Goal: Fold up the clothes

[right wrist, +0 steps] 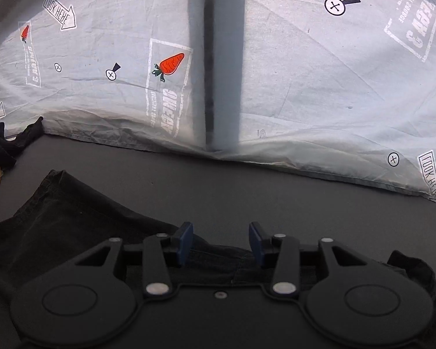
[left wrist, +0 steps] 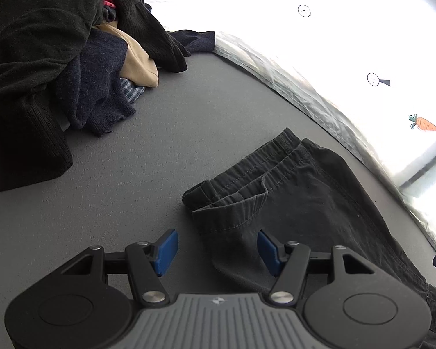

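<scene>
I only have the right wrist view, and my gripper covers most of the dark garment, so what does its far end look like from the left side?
Observer: The left wrist view shows the dark pants ending in an elastic waistband, one corner folded over.
Operator: Is the left gripper holding them?
Observer: No, the left gripper is open above the fabric, gripping nothing.
Operator: What else is over there?
Observer: A pile of clothes: black, navy, tan, plaid, on the grey surface.

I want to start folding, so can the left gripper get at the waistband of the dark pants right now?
Probably yes: the left gripper is open, the waistband lies just ahead, nothing between.
</scene>
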### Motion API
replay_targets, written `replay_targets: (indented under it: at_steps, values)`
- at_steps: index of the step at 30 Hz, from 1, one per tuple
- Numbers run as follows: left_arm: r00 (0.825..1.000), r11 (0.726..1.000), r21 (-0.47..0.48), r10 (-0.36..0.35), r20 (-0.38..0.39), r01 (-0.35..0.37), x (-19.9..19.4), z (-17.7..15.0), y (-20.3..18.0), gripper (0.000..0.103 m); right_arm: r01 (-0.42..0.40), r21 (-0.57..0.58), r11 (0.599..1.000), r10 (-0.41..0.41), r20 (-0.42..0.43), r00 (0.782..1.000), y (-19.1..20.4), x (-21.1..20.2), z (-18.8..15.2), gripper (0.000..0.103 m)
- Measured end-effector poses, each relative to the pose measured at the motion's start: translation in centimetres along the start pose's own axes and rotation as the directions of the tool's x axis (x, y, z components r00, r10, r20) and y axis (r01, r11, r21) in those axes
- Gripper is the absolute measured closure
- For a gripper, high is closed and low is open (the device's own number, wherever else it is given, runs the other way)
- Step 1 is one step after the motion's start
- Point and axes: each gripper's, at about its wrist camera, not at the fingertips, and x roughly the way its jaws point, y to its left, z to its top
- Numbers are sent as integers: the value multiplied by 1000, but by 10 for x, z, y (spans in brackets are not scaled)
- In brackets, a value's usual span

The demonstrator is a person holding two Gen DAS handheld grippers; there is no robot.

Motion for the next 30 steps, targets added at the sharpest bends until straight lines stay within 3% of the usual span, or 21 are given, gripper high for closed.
replay_targets:
  at_steps: [1,4,5,8,10,15,17,18,19,23,29,30]
  values:
    - [1000,1000,-1,-10,1,10,2,1,1,42,-50,-33,998,50,-1,999,16,12,4,47]
    - [999,999,-44,-33,-18,32,9,6,9,44,-180,-126,976,179,-17,984,70,51,20,45]
    - [999,997,-72,-41,-28,39,11,7,13,52,-202,-146,968,202,-20,979,83,62,25,45]
    - [992,973,-214,-102,-71,84,22,10,31,69,-258,-203,945,257,-30,966,117,90,38,45]
    - [986,952,-283,-145,-79,118,26,10,39,76,-284,-242,928,283,-37,958,133,106,45,45]
    - [985,949,-292,-149,-84,118,31,10,38,80,-323,-305,896,313,-83,946,152,137,54,46]
    - [986,949,-294,-146,-81,117,30,11,38,83,-357,-305,883,342,-103,934,154,143,56,60]
    - [986,949,-295,-144,-79,115,29,11,37,85,-383,-300,874,365,-117,924,155,146,57,82]
    - [988,949,-294,-139,-74,111,28,10,36,86,-398,-283,873,378,-125,918,154,148,57,97]
    - [991,952,-286,-127,-52,107,21,14,31,97,-384,-269,884,370,-101,923,157,146,57,101]
    - [988,961,-233,-146,43,152,3,39,23,96,-366,-200,909,371,-15,929,158,142,85,101]
    - [988,963,-224,-146,41,152,7,42,21,96,-356,-193,914,357,-34,934,159,149,85,101]
